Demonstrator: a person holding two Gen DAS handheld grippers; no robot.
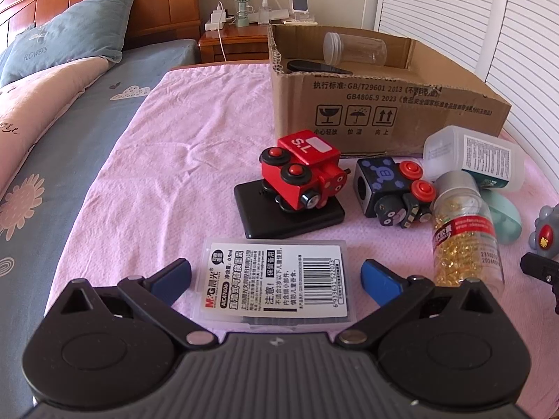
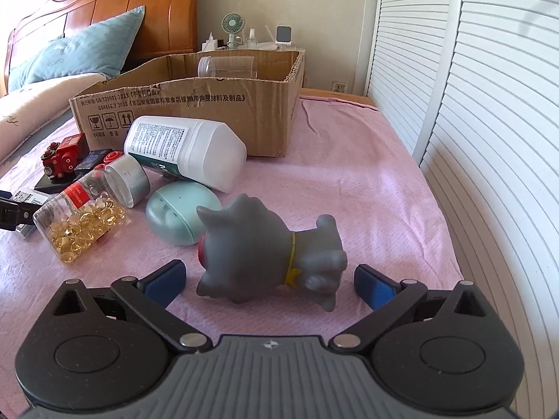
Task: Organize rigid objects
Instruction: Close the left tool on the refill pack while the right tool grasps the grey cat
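Observation:
My left gripper is open, its blue pads on either side of a clear plastic lead-refill case lying flat on the pink cloth. My right gripper is open, its pads on either side of a grey rubber toy figure lying on its side. A cardboard box stands at the back with a clear jar in it. Between lie a red toy train on a black flat case, a black toy train, a capsule bottle, a white bottle and a teal case.
The pink cloth covers the foot of a bed with pillows at the left. A nightstand with a fan and chargers stands behind the box. White louvered doors run along the right.

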